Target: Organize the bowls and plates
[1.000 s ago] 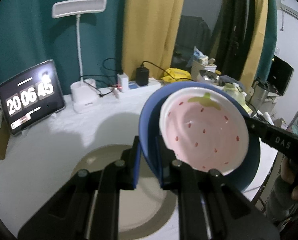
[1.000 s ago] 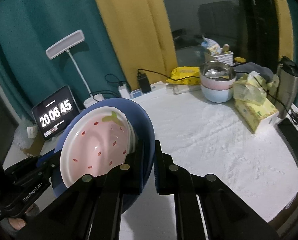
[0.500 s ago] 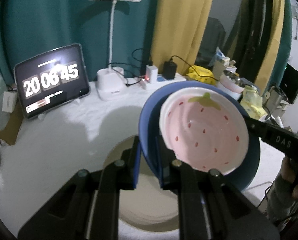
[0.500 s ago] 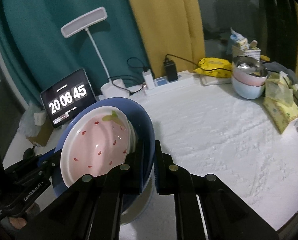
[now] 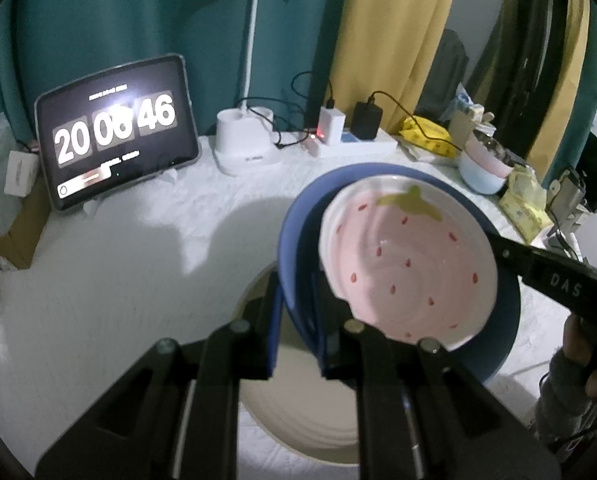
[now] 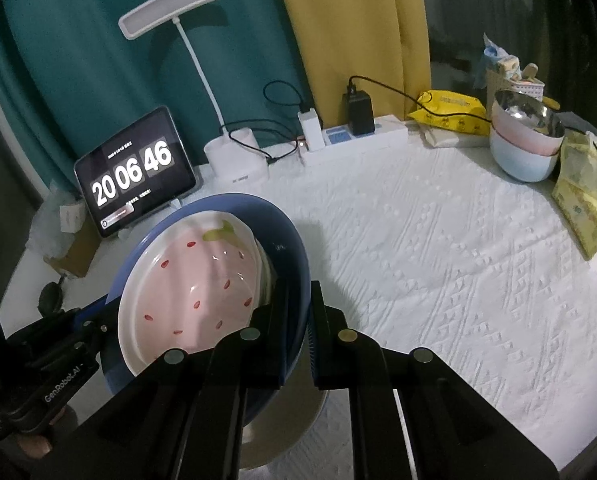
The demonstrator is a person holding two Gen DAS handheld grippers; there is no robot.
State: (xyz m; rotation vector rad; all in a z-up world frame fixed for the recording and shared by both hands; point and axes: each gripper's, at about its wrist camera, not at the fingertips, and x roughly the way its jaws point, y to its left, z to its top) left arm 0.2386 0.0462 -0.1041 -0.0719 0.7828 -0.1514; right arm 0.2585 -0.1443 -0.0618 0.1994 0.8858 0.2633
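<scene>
The left gripper [image 5: 296, 316] and right gripper [image 6: 296, 320] each pinch opposite rims of the blue plate [image 5: 502, 332], which carries the strawberry bowl [image 5: 410, 260] just above a beige plate [image 5: 298, 412] on the table.

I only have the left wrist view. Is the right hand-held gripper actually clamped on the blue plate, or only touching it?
Observer: Clamped. The right hand-held gripper has its jaws shut on the rim of the blue plate.
Operator: What tops the bowl stack at the far right? It's blurred for me.
Observer: A steel bowl, nested in a pink bowl that sits in a pale blue bowl.
</scene>
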